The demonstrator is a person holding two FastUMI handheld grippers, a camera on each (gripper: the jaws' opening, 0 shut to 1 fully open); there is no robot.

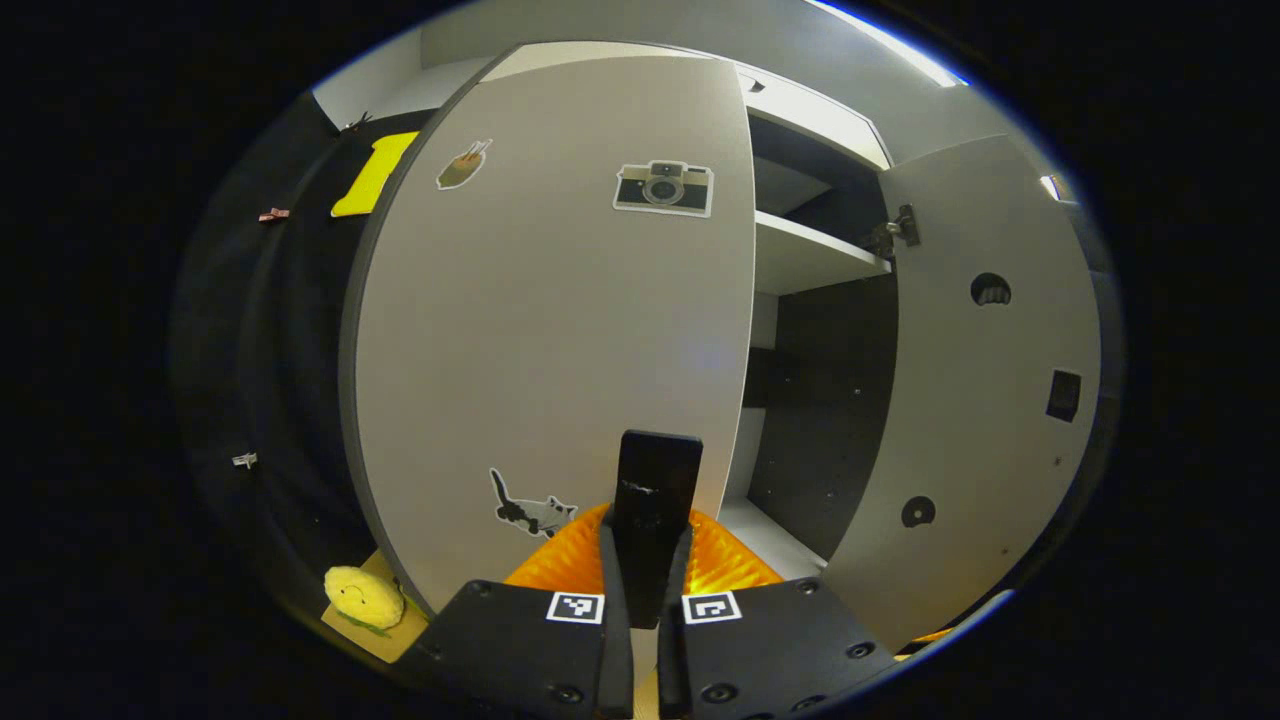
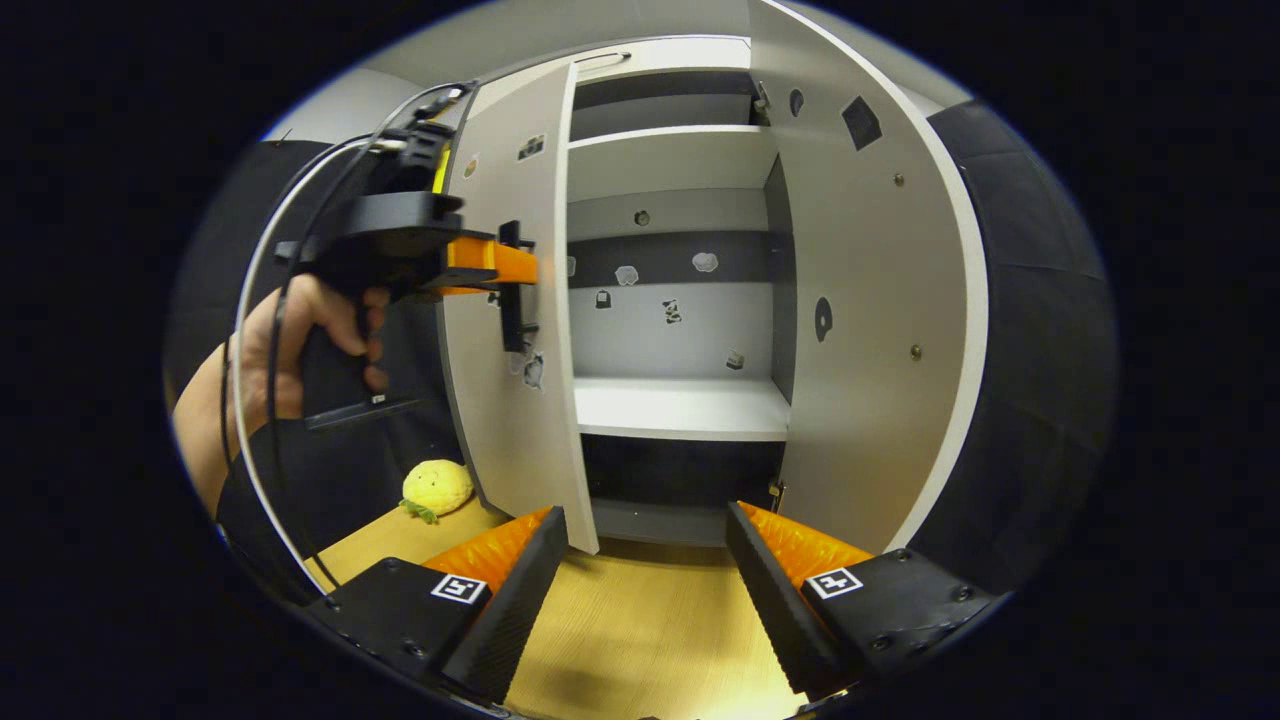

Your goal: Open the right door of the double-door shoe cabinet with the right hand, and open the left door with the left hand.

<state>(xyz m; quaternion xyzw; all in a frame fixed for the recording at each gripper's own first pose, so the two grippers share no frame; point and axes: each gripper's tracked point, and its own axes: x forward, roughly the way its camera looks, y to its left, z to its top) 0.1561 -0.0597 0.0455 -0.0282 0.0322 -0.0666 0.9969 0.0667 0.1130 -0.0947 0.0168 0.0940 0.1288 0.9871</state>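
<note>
The left cabinet door (image 1: 540, 330), pale with a camera sticker and a cat sticker, stands slightly ajar in front of me. Both fingers of my left gripper (image 1: 646, 560) press on its upright black handle (image 1: 655, 480). In the right gripper view a hand holds the left gripper (image 2: 505, 265) at that handle (image 2: 512, 300) on the left door (image 2: 515, 400). The right door (image 2: 870, 300) is swung wide open, its inner face also seen in the left gripper view (image 1: 985, 400). My right gripper (image 2: 650, 585) hangs open in front of the cabinet, holding nothing.
Inside the cabinet are white shelves (image 2: 680, 408) and a back wall with small stickers. A yellow plush toy (image 2: 437, 487) lies on the wooden surface (image 2: 640, 620) left of the cabinet, also low left in the left gripper view (image 1: 363, 597). A cable (image 2: 262, 300) loops around the hand.
</note>
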